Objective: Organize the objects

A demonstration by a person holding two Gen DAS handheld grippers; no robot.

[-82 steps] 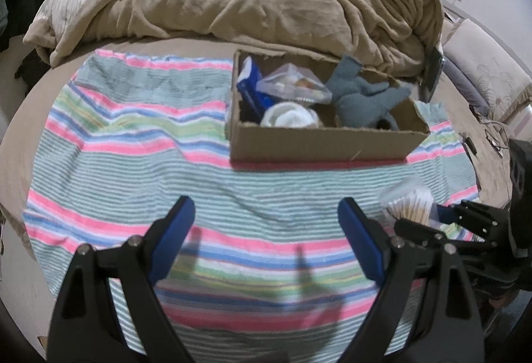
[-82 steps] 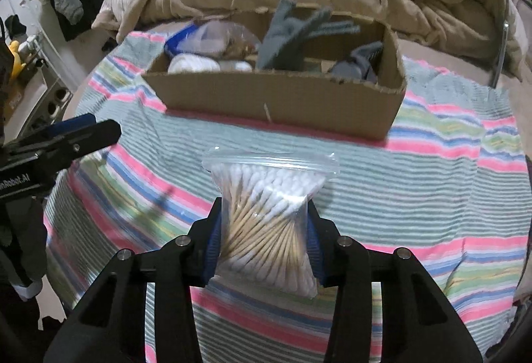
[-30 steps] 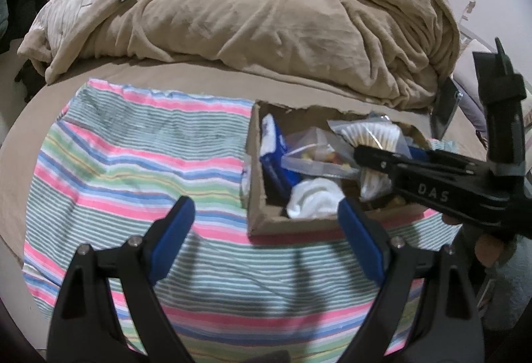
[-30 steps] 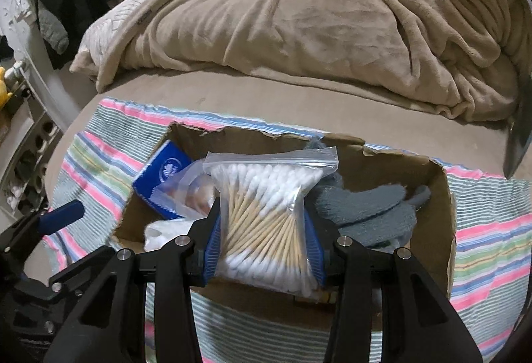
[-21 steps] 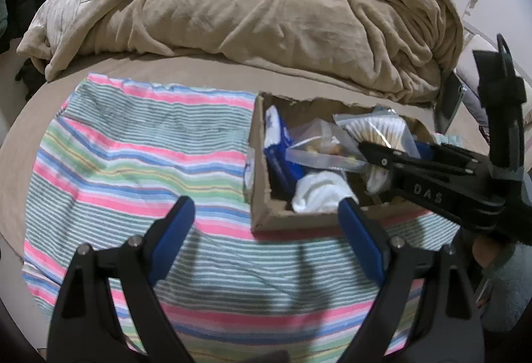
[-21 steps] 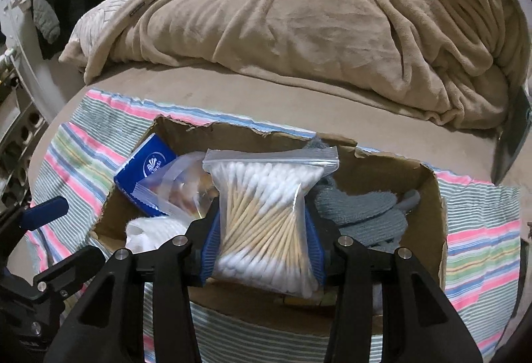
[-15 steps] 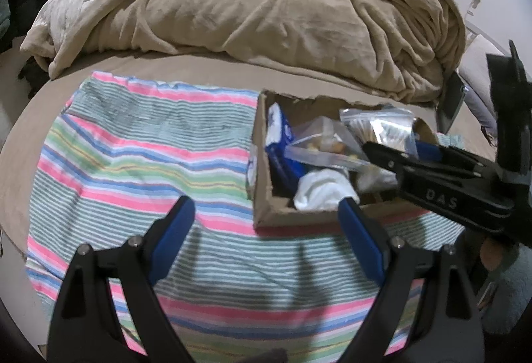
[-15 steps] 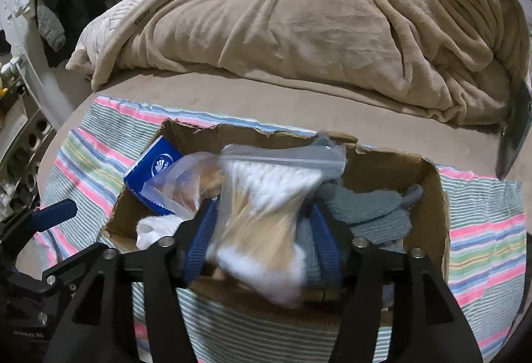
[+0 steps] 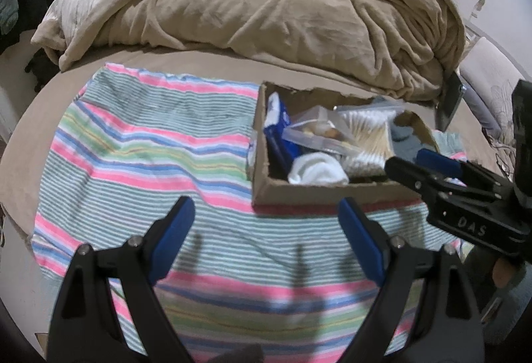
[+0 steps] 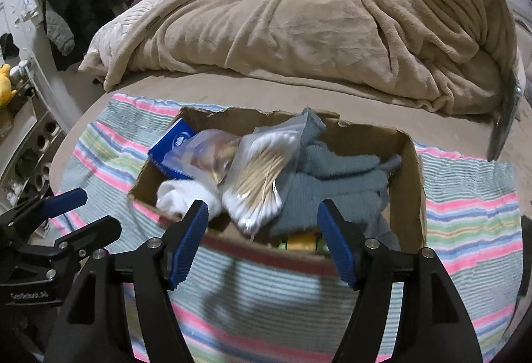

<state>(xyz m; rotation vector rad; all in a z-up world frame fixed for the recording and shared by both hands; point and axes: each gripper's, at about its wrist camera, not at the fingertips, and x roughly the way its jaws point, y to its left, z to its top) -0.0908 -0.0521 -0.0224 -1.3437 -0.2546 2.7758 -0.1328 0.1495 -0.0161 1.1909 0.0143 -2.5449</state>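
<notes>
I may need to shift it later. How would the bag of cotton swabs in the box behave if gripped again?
The bag of cotton swabs is thin clear plastic, so it would probably crumple and feel slippery. It looks light, being just sticks and cotton. It lies slumped on the grey cloth in the cardboard box, so it may sag or slide when nudged.

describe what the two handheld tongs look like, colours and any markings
Both tongs are matte black plastic frames with two angular fingers, silver screw heads at the joints and ribbed blue pads inside the tips. The left tongs show this from behind; the right tongs match. Seen from the left wrist view, the right one's side bears pale "DAS" lettering. No cables or sleeves show.
</notes>
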